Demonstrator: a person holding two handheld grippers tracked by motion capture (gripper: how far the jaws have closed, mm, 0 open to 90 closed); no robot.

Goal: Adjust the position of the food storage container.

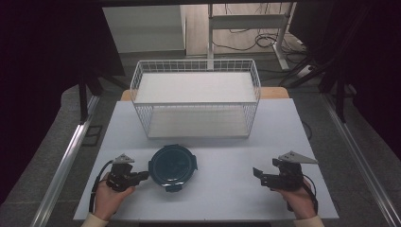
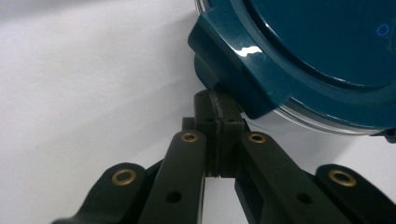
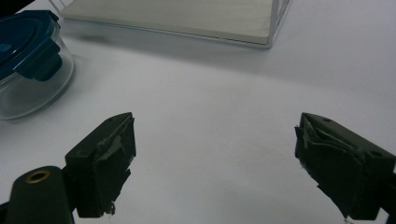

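A round glass container with a dark teal clip-on lid sits on the white table, in front of the wire rack. My left gripper lies at the container's left side with its jaws pressed together. In the left gripper view the closed tips sit right under a teal latch tab of the lid, with nothing between them. My right gripper rests near the table's front right, open and empty. The right gripper view shows the gripper spread wide over bare table, with the container far to the left.
A white wire rack with two shelves stands at the back middle of the table; its lower board appears in the right gripper view. Metal rails flank the table, and desk legs with cables stand behind.
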